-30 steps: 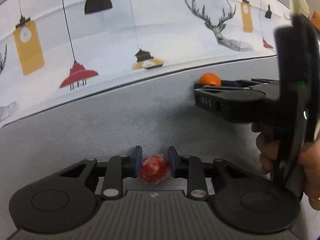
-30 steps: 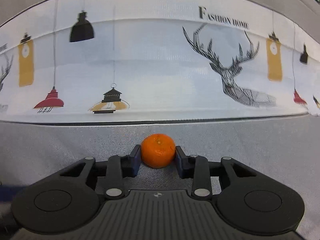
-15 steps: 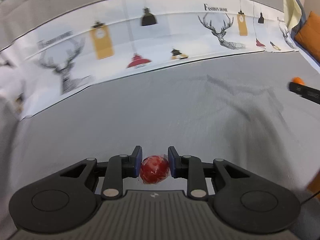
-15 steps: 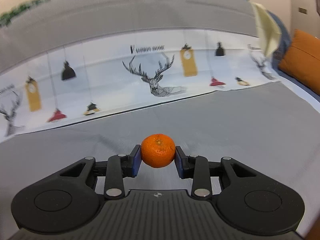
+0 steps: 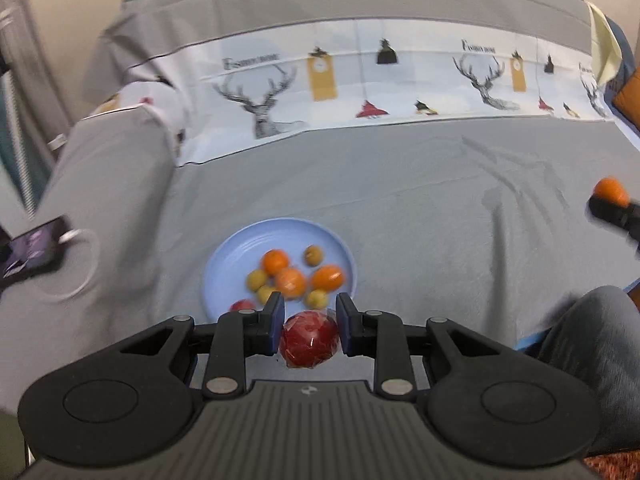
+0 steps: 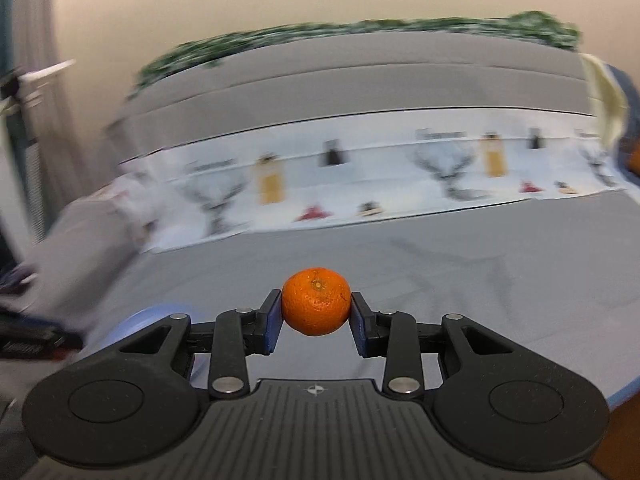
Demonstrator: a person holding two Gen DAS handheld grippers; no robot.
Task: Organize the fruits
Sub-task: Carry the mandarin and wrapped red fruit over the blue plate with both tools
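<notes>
Left wrist view: blue plate (image 5: 224,256) of fruit now visible, unlike earlier; left tongs (image 5: 310,320) clamp red fruit (image 5: 310,339), right tongs (image 6: 316,312) clamp mandarin (image 6: 316,301).

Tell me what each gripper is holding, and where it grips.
Left gripper: small red wrapped fruit, pinched at its sides. Right gripper: round orange mandarin, likewise.

Printed band (image 5: 360,92) on sofa cover: lettering, probably "Fashion home", blurred; nothing else legible.
</notes>
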